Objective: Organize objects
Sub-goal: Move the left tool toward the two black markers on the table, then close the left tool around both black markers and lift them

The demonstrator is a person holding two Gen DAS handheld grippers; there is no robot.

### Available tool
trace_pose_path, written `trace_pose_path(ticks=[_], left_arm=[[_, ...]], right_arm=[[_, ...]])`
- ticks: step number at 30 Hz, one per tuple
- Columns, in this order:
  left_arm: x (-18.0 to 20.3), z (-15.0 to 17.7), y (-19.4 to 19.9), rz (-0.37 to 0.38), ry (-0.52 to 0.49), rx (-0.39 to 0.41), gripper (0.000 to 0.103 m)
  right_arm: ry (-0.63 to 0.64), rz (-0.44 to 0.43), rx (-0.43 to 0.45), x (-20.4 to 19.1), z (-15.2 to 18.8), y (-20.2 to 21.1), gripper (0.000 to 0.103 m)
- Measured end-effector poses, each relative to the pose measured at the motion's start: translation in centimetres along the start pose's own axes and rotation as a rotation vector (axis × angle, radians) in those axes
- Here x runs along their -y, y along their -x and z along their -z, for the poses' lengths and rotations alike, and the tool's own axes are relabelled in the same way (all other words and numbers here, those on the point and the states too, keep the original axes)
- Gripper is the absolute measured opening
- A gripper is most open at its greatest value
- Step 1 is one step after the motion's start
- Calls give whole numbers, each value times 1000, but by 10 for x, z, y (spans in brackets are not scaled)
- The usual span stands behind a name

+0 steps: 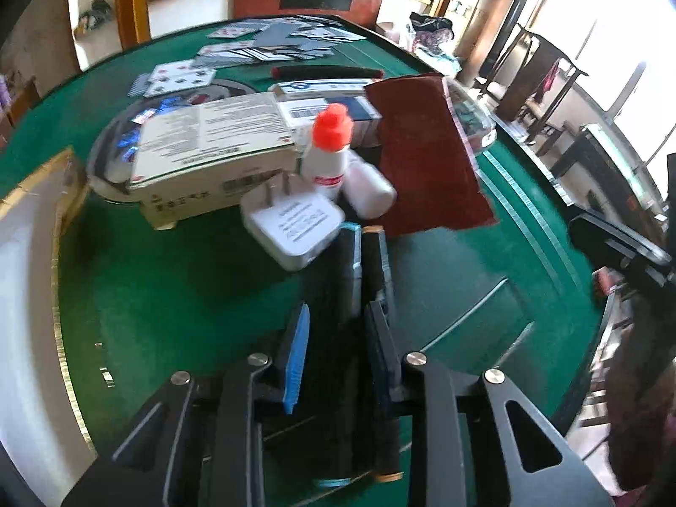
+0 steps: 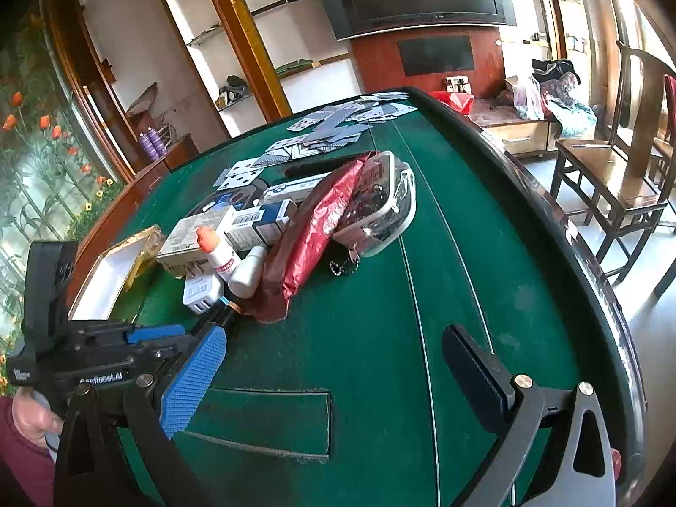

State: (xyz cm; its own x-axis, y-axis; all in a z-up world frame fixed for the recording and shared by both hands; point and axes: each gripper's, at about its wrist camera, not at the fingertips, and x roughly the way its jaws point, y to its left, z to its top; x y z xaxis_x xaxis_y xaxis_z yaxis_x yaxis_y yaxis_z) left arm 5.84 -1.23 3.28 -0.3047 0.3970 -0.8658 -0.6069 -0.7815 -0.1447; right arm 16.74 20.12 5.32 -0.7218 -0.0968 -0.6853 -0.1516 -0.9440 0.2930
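Green felt is covering the bench (image 2: 380,317), which is standing in a room with wooden shelving and a dark screen on the far wall. Taking the white bottle with the orange cap (image 1: 327,148) as the landmark, everything else is clustering around it. That bottle is standing upright near the middle of the bench, and a second white bottle (image 1: 369,190) is lying on its side, touching it at its base. Just in front of the landmark bottle a white plug adapter (image 1: 293,226) is lying flat with its prongs pointing toward the cardboard box (image 1: 211,143) behind the bottle. A blue-and-white carton (image 2: 262,222) is resting behind the bottle as well. A red foil bag (image 2: 314,236) is leaning to the right of the bottle, against a clear plastic container (image 2: 384,207). Playing cards (image 2: 329,131) are lying scattered well beyond the bottle, toward the far edge. An open gold-rimmed box (image 2: 105,274) is sitting to the left of the bottle.

The left claw (image 1: 338,329) is clamping two dark pens (image 1: 363,279), whose tips are pointing at the adapter, just short of the landmark bottle. The right claw (image 2: 333,380) is hovering well in front of the bottle, over bare felt, with its fingers spread wide apart and nothing between them.
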Motion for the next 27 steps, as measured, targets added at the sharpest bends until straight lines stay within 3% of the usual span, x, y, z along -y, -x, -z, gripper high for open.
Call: trace_pose_path(ticks=[5,9,12,14,19,27], left_arm=[[11,13,0,-140,-87,22,30],[21,16,1,-257,-135,67,54],[13,14,0,-248,-98,91,65],[9,16,2,-228,-70,112,65],[3,15,1,-157,-34,79,65],[13,19,5,-169,0,-4,49]], right_arm=[[-17,-21,-24,0,4,-2,103],[7,-21,-28,-9,7,0,103],[21,-28,-33,-16,9,0,103],[37,-36,-36,-22,10,1,103],[73,-46,-44,-35,13,1,103],[73,-40,-71,-42,18,-9,103]])
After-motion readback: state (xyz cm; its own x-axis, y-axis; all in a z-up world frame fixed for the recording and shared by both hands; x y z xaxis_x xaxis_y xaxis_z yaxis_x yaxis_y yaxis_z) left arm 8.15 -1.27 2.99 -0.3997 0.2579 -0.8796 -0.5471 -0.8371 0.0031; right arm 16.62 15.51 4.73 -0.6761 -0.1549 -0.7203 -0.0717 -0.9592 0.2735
